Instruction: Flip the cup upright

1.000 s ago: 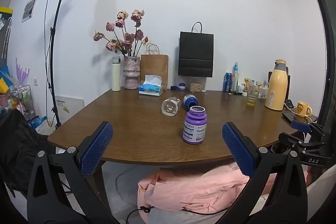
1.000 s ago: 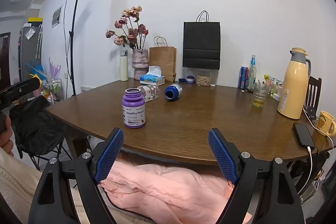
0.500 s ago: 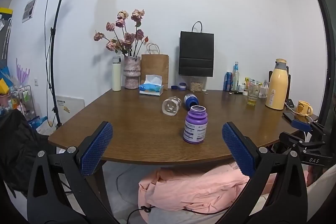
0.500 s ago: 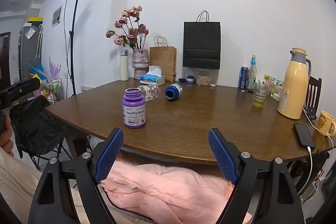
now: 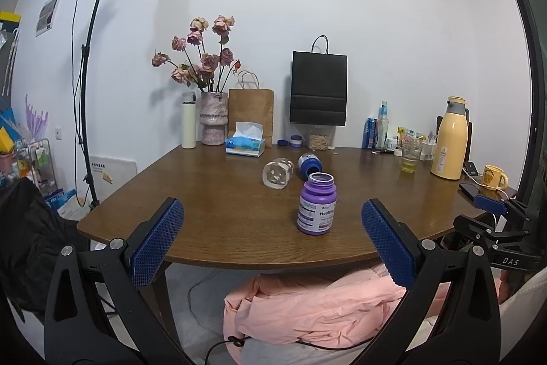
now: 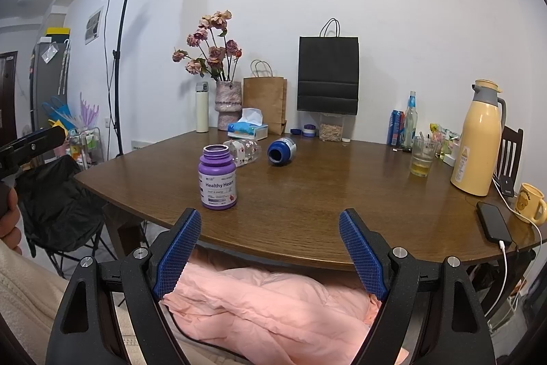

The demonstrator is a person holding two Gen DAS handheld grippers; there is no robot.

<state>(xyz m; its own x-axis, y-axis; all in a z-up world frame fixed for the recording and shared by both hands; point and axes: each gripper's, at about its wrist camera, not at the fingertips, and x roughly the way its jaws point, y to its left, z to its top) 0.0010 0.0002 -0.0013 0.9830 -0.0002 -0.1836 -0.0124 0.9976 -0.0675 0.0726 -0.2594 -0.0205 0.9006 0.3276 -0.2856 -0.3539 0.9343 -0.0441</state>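
Brown wooden table [image 5: 212,211], white wall [image 5: 393,23]

Left tool [image 5: 270,240] level, jaws spread wide, gripping nothing; right tool [image 6: 270,250] likewise. Both point forward.

A home dining room: wooden table [image 5: 218,214], flower vase [image 5: 213,118], thermos [image 5: 450,142], mug [image 5: 494,177].

Yellow thermos [image 6: 477,139] — black bag [image 6: 328,74]
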